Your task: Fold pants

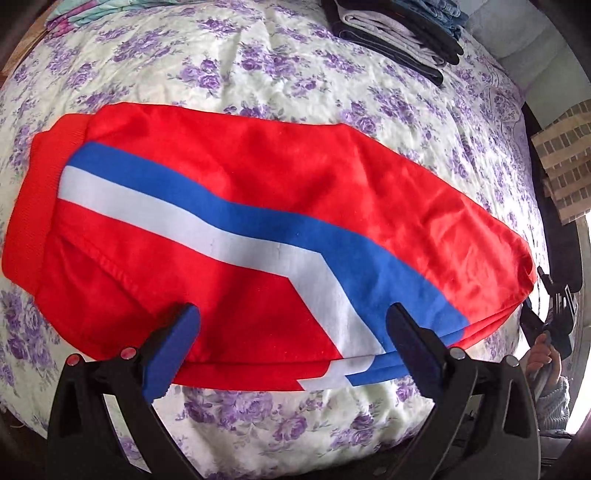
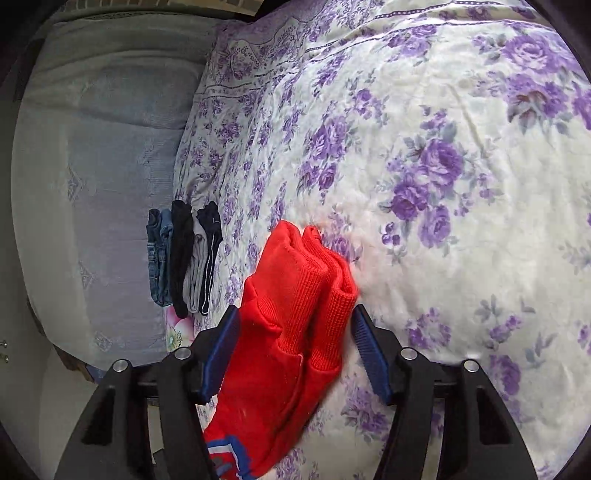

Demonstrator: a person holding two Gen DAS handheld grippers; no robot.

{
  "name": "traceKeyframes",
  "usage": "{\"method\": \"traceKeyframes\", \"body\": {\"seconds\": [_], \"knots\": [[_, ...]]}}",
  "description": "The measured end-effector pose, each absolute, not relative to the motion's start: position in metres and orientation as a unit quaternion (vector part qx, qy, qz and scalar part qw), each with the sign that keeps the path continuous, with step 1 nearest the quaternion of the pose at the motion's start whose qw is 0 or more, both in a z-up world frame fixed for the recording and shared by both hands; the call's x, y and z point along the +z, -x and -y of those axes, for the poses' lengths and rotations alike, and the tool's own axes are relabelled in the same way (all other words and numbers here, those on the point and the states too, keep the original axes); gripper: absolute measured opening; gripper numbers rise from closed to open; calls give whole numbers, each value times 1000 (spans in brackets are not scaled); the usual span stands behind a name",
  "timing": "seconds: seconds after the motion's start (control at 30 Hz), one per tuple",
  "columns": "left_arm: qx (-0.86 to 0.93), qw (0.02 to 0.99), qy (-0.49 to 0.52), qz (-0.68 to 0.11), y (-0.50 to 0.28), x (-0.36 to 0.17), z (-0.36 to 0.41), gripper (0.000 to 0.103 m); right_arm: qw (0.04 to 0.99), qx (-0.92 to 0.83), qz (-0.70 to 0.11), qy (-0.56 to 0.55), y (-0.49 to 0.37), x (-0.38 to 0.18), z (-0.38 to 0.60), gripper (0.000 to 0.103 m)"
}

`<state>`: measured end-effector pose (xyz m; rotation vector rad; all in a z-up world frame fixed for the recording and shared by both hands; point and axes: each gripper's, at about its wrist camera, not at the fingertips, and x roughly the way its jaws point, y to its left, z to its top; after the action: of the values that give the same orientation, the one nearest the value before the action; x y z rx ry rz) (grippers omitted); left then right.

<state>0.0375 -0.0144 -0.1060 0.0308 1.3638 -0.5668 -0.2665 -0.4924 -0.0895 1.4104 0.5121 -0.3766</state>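
I see the pants (image 1: 258,236): red fabric, 1 blue and 1 white stripe running side by side with a bend toward 5 o'clock, ribbed red band at 9 o'clock. They lie folded flat on the floral bedspread (image 1: 295,74), long axis from 9 to 3 o'clock in the left wrist view.

Left gripper (image 1: 291,343): jaws stand wide apart, pads not pressing anything. The near folded edge of the pants sits between the 2 fingers; I cannot tell whether the fingertips touch the cloth.

Right wrist view: the ribbed red cuffs (image 2: 306,280) lie doubled between the fingers of the right gripper (image 2: 295,350). Jaws parted; gap shows at the 3 o'clock pad, the 9 o'clock pad is at the cloth edge.

Stack of folded dark clothes (image 1: 399,33) at 1 o'clock, well apart from the pants.
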Motion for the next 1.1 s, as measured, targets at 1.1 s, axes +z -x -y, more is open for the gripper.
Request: {"method": "traceKeyframes", "body": {"seconds": [1.1], "knots": [[-134, 771, 200, -590, -27, -94, -173, 98, 862, 160, -455, 156, 88, -2, 126, 41]]}}
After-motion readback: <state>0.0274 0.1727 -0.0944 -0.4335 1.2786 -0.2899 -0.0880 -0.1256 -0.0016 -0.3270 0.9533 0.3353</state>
